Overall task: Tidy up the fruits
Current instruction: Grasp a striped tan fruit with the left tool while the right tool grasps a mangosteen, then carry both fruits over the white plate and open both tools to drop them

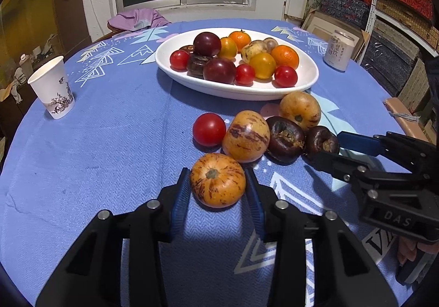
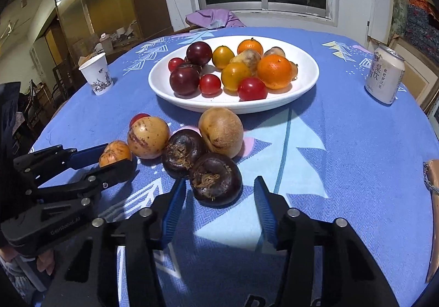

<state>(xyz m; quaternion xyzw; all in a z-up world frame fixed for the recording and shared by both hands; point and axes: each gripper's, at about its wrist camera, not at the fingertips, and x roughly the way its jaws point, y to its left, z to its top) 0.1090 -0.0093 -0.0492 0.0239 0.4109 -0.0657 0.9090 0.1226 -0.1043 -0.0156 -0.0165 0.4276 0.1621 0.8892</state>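
Left hand-held gripper (image 1: 218, 183) clamped on striped orange fruit (image 1: 217, 180); right hand-held gripper (image 2: 219, 191) apart around dark fruit (image 2: 216, 179)

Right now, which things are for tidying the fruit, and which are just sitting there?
For the job: white plate; striped orange fruit in the left gripper; dark fruit between the right gripper's fingers.
Just lying about: paper cup; drink can; purple cloth.

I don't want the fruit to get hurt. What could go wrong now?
1. The left hand-held gripper is shut on the round striped fruit; it might slip out and roll.
2. The right hand-held gripper isn't squeezing the dark fruit yet; closing could bump the touching dark neighbour.
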